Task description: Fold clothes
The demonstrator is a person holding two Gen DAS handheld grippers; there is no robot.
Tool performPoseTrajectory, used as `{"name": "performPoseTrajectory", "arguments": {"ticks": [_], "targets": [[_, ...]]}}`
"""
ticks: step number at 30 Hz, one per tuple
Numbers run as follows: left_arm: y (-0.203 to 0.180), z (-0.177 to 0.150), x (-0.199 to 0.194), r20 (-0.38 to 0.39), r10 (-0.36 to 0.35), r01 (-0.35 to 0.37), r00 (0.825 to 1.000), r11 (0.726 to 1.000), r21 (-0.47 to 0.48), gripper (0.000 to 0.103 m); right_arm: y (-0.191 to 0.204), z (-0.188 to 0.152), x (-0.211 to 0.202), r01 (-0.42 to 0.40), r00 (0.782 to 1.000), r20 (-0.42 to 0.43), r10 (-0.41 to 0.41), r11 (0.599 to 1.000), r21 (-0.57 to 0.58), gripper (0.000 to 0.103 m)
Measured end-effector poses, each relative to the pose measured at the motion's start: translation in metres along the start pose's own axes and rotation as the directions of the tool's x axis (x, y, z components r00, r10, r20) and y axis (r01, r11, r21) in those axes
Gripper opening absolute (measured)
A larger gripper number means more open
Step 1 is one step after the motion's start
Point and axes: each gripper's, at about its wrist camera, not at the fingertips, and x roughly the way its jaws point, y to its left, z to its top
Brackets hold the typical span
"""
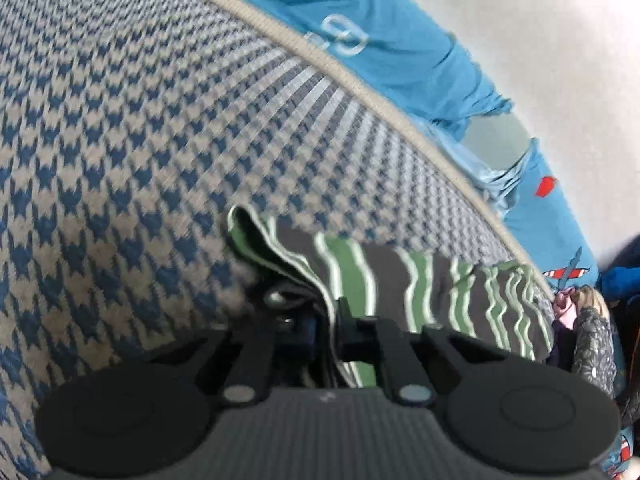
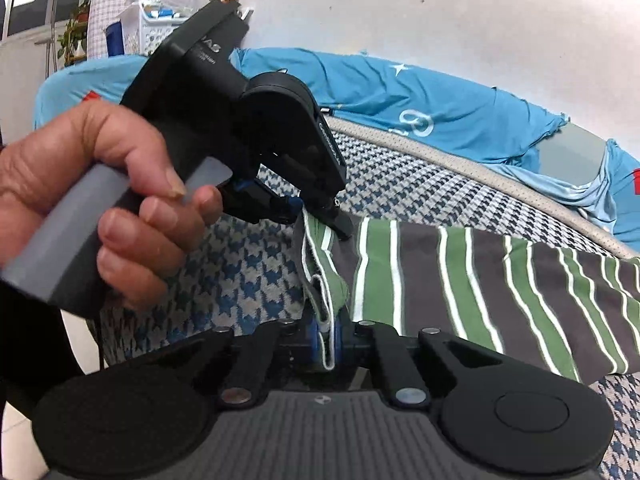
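Observation:
A grey garment with green and white stripes lies on a blue and beige houndstooth cushion. My left gripper is shut on its edge; the striped garment spreads to the right in the left wrist view. My right gripper is shut on the same edge, a little nearer. The left gripper also shows in the right wrist view, held by a hand, pinching the cloth just above my right one.
The houndstooth cushion has a beige piped rim. A blue printed cloth lies bunched behind it against a white wall. A white basket and a plant stand at the far left. More clothes lie at the right.

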Motion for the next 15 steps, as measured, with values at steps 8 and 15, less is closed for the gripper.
{"name": "performPoseTrajectory", "arguments": {"ticks": [8, 15], "targets": [[-0.035, 0.012, -0.013, 0.085, -0.079, 0.075, 0.993, 0.996, 0.046, 0.006, -0.032, 0.017, -0.019, 0.016, 0.997, 0.074, -0.020, 0.998, 0.060, 0.008], [-0.086, 0.023, -0.005, 0.098, -0.098, 0.087, 0.990, 0.990, 0.114, 0.006, -0.069, 0.021, -0.039, 0.051, 0.991, 0.116, -0.063, 0.994, 0.101, 0.008]]}}
